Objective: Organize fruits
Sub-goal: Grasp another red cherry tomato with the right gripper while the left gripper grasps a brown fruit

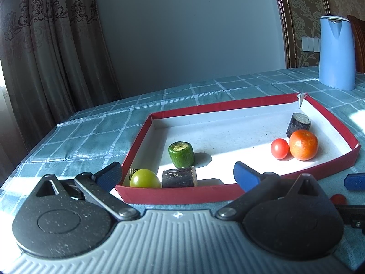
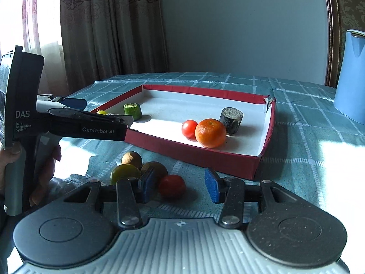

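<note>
The right gripper (image 2: 179,186) stands open around a red tomato (image 2: 171,185) on the worktop (image 2: 308,159); the left gripper (image 1: 176,175), also open, faces the red tray (image 1: 182,195).

Home dining room: patterned curtains (image 1: 45,45), damask wallpaper (image 1: 303,11), checked tablecloth (image 1: 91,137), blue kettle (image 1: 336,52).

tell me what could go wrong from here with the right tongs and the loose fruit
1. The right tongs are open around the red tomato, which is round and lies loose on the cloth; an off-centre squeeze could send it rolling.
2. Its left finger sits close to the brown fruit and green tomato, so closing may nudge them.
3. The tray wall stands between the pile and the tray, and a low carry could clip it.
</note>
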